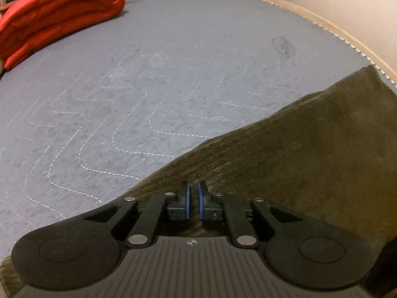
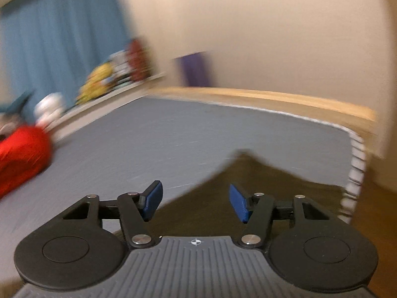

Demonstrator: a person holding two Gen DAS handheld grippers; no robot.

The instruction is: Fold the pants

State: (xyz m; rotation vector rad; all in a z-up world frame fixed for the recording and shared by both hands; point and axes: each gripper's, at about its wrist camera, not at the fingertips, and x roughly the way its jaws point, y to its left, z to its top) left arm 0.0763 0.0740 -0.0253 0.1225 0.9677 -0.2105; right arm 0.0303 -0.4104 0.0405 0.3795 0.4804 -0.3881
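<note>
Olive-brown corduroy pants (image 1: 310,149) lie on the grey-blue quilted bed (image 1: 148,87), running from my left gripper toward the bed's right edge. My left gripper (image 1: 194,193) is shut on the near edge of the pants, the blue pads pinching a ridge of fabric. In the blurred right wrist view the pants (image 2: 248,186) lie under and ahead of my right gripper (image 2: 196,198), which is open and empty above them, not touching.
A folded red blanket (image 1: 54,17) sits at the bed's far left, also in the right wrist view (image 2: 19,154). A wooden bed frame (image 2: 273,99) borders the far side. Stuffed toys (image 2: 99,84) line a ledge by a blue curtain (image 2: 62,37). A purple object (image 2: 196,69) stands against the wall.
</note>
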